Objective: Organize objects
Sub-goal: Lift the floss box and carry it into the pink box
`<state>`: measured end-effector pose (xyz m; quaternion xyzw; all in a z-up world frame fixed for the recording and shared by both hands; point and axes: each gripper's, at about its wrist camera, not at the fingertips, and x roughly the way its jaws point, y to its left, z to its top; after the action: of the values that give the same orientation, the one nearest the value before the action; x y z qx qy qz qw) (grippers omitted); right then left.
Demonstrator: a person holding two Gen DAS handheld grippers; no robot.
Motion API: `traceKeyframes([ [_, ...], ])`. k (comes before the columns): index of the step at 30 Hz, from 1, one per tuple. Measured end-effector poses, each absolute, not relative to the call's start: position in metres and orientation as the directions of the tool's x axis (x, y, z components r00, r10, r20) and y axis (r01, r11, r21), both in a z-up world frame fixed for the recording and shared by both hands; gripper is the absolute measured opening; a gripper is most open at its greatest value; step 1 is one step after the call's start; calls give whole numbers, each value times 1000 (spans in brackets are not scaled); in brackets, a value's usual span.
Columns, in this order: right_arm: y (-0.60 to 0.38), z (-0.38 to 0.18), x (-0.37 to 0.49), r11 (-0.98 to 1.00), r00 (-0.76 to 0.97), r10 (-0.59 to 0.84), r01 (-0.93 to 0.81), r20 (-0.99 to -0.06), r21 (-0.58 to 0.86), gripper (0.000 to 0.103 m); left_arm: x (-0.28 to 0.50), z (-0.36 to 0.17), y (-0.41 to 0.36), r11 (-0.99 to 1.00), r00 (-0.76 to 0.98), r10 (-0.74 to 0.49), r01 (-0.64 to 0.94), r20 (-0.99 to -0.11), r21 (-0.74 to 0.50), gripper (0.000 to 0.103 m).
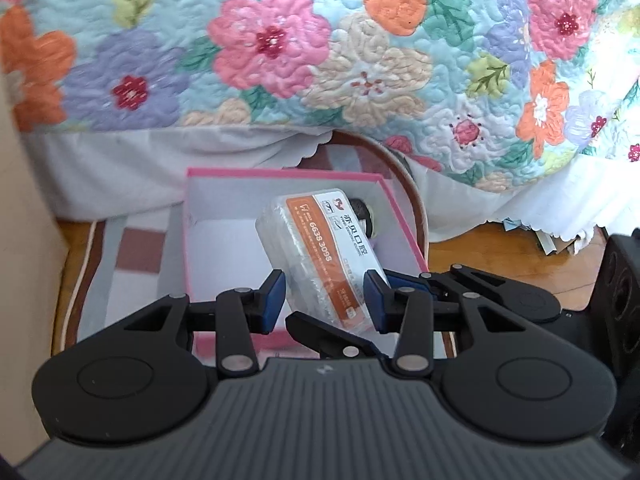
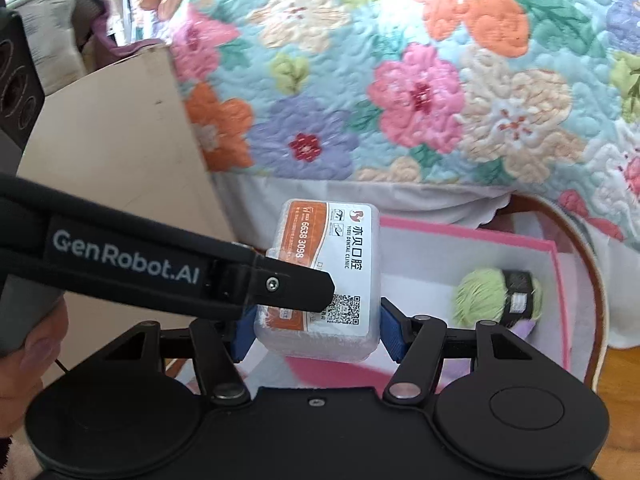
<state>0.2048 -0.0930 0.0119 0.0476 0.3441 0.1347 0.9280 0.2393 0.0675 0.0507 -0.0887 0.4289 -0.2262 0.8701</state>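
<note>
A clear plastic pack with an orange and white dental clinic label (image 2: 324,276) is held between the blue pads of my right gripper (image 2: 318,330), over the near edge of a pink box (image 2: 558,280) with a white inside. The pack also shows in the left wrist view (image 1: 320,256), lying between the pads of my left gripper (image 1: 325,300), which stand spread on either side of it with a gap on the left. My left gripper's finger (image 2: 280,284) crosses in front of the pack in the right wrist view. A green yarn ball (image 2: 486,294) with a black band lies in the box.
The pink box (image 1: 208,248) sits on a checked cushion (image 1: 132,256) on a round stool. A flowered quilt (image 1: 320,60) hangs over the bed behind. A beige cabinet side (image 2: 120,140) stands on the left. Wooden floor (image 1: 480,248) shows at the right.
</note>
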Motion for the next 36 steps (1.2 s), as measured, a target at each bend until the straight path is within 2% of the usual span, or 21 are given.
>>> traceKeyframes([
  [6, -115, -9, 254, 969, 688, 247, -175, -682, 174, 66, 295, 18, 51, 877, 479, -481, 276, -734, -394, 42],
  [13, -147, -67, 312, 959, 573, 274, -104, -773, 263, 66, 354, -50, 42, 861, 383, -502, 142, -776, -487, 40],
  [22, -152, -119, 348, 960, 481, 266, -48, -836, 277, 67, 386, -103, 35, 865, 339, -487, 62, -805, -498, 40],
  [27, -150, -128, 356, 959, 440, 273, -58, -856, 277, 69, 399, -125, 49, 829, 287, -539, 12, -792, -560, 41],
  [33, -149, -129, 357, 959, 401, 278, -66, -873, 275, 70, 400, -124, 33, 869, 296, -484, 54, -823, -492, 40],
  [36, -154, -131, 355, 961, 374, 271, -55, -887, 270, 70, 404, -132, 29, 876, 261, -473, 35, -841, -482, 31],
])
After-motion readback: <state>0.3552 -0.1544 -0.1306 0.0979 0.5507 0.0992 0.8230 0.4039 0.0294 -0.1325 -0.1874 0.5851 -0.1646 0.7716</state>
